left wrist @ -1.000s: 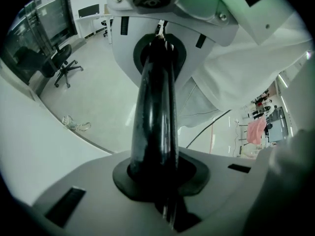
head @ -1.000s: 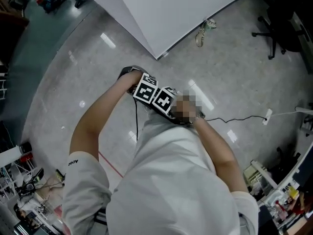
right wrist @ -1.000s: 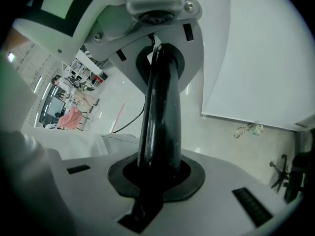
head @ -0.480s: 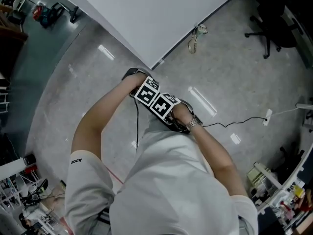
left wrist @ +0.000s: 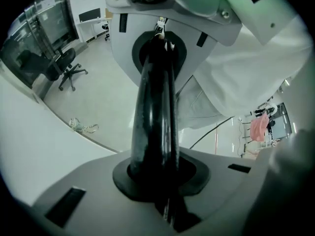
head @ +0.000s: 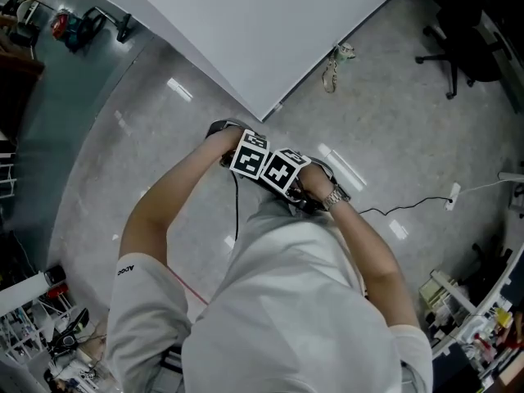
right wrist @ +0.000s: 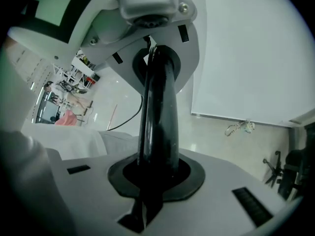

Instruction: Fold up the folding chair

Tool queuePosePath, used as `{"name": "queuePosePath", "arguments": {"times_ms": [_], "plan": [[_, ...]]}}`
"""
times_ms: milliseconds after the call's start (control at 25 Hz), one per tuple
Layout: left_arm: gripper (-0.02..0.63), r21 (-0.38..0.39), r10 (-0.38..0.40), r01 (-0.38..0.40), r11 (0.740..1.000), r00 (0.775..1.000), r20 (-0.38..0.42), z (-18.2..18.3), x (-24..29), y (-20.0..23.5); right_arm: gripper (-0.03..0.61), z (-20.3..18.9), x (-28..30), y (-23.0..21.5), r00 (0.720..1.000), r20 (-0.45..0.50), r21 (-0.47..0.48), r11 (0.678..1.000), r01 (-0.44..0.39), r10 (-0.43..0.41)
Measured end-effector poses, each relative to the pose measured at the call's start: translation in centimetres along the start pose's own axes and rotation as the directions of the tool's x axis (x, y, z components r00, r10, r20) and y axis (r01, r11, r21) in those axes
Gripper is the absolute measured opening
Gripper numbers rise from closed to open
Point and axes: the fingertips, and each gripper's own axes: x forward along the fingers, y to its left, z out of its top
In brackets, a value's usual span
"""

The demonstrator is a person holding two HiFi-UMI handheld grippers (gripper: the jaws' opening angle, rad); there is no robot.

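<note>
L gripper: black jaws pressed together along their whole length, nothing btwn them. R gripper: same, jaws together, empty. Jaws are smooth, glossy and curved. They rise from a dark oval socket in a matte pale-grey housing. In head view I see both grippers held side by side, just off the corner of the white panel, aimed steeply down at the floor.

Folding chair: in no view, so I can't log its place, heading or long axis.

Floor is polished grey stone w/ glare streaks. White panel is flat, matte, straight-edged. A tangled cord lies at the panel's edge. A black swivel office chair stands well apart from the panel. A thin black cable runs over the floor near the panel corner. Racks are far from the panel; contents too small to tell.
</note>
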Motion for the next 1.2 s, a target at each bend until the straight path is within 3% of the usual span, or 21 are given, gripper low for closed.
{"name": "queuePosePath", "arguments": {"times_ms": [200,480,960,1200], "plan": [[0.055,-0.127,0.009,-0.006,0.992,1.000,0.025,-4.1,-0.1,-0.6,0.048,4.2,0.8,-0.3,1.000,-0.019,-0.063,0.998,-0.006,0.005],[0.055,-0.302,0.025,-0.005,0.953,0.998,0.062,-9.3,-0.7,-1.4,0.043,9.7,1.2,-0.6,0.998,-0.064,-0.247,0.969,-0.027,0.012],[0.055,-0.335,0.005,0.020,0.942,0.997,0.075,-10.4,-0.6,1.2,0.043,10.9,1.5,-3.3,0.993,-0.087,-0.315,0.943,-0.105,0.082],[0.055,-0.393,0.002,0.018,0.919,0.999,0.051,-6.9,-1.4,2.5,0.044,7.6,0.0,-4.8,0.990,-0.092,-0.391,0.910,-0.138,0.110]]}}
